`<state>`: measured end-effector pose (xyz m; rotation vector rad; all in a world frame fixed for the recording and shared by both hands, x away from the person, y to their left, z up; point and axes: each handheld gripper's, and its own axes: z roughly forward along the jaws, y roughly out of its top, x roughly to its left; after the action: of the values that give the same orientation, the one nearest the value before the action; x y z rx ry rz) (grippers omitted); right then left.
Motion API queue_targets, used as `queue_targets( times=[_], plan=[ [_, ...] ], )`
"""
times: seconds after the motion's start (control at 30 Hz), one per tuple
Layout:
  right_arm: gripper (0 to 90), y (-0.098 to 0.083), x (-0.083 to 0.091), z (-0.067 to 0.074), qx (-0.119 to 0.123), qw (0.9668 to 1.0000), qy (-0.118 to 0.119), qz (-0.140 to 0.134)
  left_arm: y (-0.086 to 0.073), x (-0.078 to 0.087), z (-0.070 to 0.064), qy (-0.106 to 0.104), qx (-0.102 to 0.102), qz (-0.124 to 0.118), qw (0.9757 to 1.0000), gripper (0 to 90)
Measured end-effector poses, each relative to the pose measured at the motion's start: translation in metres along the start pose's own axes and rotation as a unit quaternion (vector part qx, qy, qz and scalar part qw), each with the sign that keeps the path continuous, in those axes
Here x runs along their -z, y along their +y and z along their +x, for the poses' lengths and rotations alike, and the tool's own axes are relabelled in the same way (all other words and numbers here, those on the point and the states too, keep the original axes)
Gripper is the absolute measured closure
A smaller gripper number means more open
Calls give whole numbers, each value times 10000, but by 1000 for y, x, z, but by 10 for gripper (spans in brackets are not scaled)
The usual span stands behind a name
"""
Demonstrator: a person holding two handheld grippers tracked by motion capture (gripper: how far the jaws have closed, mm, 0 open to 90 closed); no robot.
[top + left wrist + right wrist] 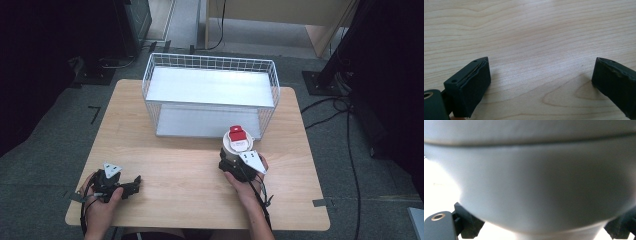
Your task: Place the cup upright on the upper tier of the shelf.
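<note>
A white cup (236, 146) with a red-and-white pack (237, 135) standing in its top is held just above the table, in front of the wire basket's right end. My right gripper (234, 160) is shut on the cup from the near side. In the right gripper view the cup's pale wall (536, 182) sits right against the camera, with a black finger (469, 221) at each lower corner. My left gripper (132, 185) rests low at the table's front left, open. Its fingers (471, 85) stand wide apart over bare wood with nothing between them.
A white wire basket (210, 62) with two shelf levels stands at the back middle of the wooden table (190, 180). Dark stands and cables lie on the floor to the right and back left.
</note>
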<state>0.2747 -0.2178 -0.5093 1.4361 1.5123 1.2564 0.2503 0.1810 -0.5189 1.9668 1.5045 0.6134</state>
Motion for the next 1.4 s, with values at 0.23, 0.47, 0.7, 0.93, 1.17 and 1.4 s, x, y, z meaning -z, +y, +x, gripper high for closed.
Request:
queue_targets(
  times=[0.23, 0.47, 0.7, 0.93, 1.17, 1.4],
  plan=[
    [96, -3, -3, 1, -16, 10000, -44, -77, 0, 0, 0, 1, -1, 1, 10000, 25],
    [106, -3, -3, 1, 22, 10000, -43, -74, 0, 0, 0, 1, -1, 1, 10000, 25],
    [111, -3, -1, 0, -101, 9998, 30, -146, 0, 0, 0, 1, 1, 0, 10000, 25],
    [112, 7, 3, 2, -38, 9994, 54, -337, 0, 0, 0, 1, -1, 1, 10000, 26],
    [112, 25, 10, 6, 16, 9989, 97, -466, 0, 0, 0, 0, -1, 0, 10000, 25],
    [112, 42, 12, 9, 10, 9988, 128, -477, 0, 0, 0, 1, -1, 1, 10000, 26]
  ],
)
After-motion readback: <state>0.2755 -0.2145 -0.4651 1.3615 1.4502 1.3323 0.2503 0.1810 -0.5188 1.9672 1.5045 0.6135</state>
